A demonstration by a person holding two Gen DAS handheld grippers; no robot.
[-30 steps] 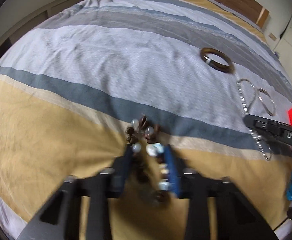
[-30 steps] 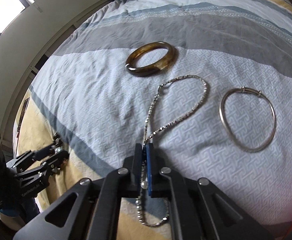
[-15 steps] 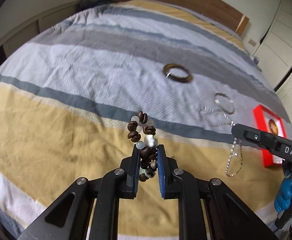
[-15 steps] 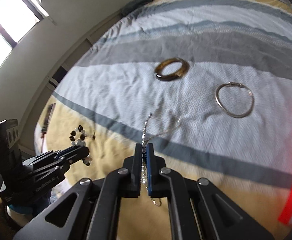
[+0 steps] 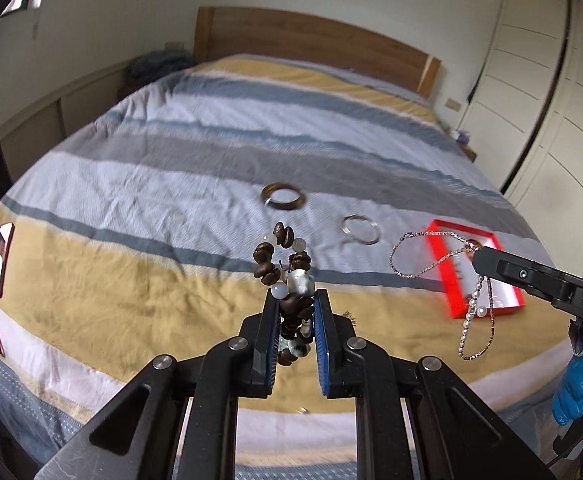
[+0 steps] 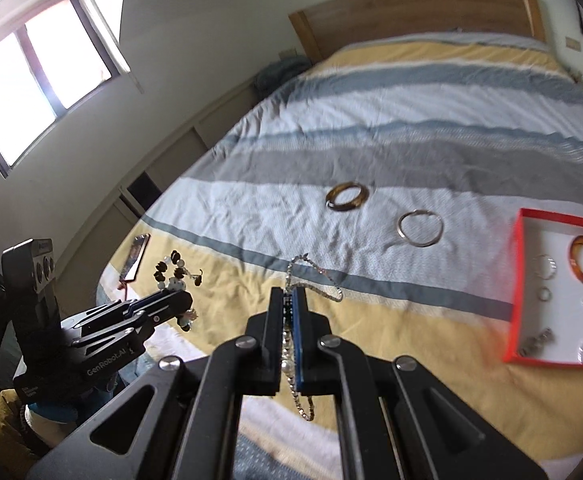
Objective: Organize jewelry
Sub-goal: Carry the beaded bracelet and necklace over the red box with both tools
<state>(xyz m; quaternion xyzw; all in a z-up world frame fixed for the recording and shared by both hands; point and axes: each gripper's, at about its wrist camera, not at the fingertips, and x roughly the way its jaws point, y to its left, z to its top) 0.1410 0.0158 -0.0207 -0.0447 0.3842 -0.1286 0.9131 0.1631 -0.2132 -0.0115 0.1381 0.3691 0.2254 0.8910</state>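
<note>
Both grippers have risen off the bedspread (image 5: 131,184) since a second ago, each lifting one piece. The left gripper (image 5: 295,300), whose jaws have just been closing, clamps one beaded bracelet (image 5: 287,268). The right gripper (image 6: 289,300), jaws together, pinches one silver chain (image 6: 315,276), which dangles clear of the bed. Farther off lie two bangles: one silver bangle (image 6: 420,227), one amber bangle (image 6: 346,196). At right sits one red tray (image 6: 517,280) holding several pieces.

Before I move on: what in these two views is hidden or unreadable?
- Small pieces in the red box: right view, too small and blurred to identify.
- Red box, left view: right gripper and chain necklace cover its contents.
- Beaded bracelet: lower loop hidden between the left gripper's fingers.
</note>
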